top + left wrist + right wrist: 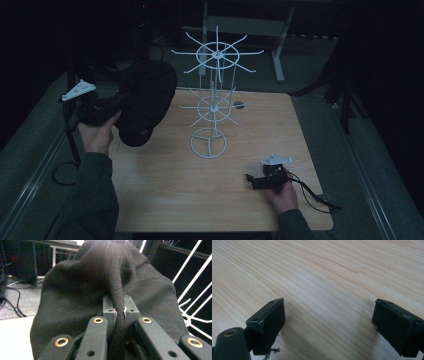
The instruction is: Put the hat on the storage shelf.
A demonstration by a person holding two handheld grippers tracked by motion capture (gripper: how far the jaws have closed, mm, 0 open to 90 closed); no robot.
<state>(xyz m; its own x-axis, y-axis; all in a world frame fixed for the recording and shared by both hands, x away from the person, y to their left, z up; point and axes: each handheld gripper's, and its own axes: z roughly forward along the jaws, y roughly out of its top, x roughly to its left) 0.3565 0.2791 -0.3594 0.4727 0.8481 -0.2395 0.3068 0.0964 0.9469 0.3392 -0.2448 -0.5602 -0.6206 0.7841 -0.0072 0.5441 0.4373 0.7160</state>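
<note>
Hat-hanging looks to be your step: your left gripper [119, 315] pinches a fold of the black cap [145, 100], held up beside the white wire rack [212, 107]. Your right gripper [329, 322] rests wide open, empty, on the table [200, 200]. Next, guide the cap onto a prong.

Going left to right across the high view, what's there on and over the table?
Left hand-held gripper → black cap → white wire rack → right hand-held gripper.

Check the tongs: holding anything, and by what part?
Left tongs are shut on a pinched fold of the black hat. Right tongs are open, holding nothing, above the table.
</note>
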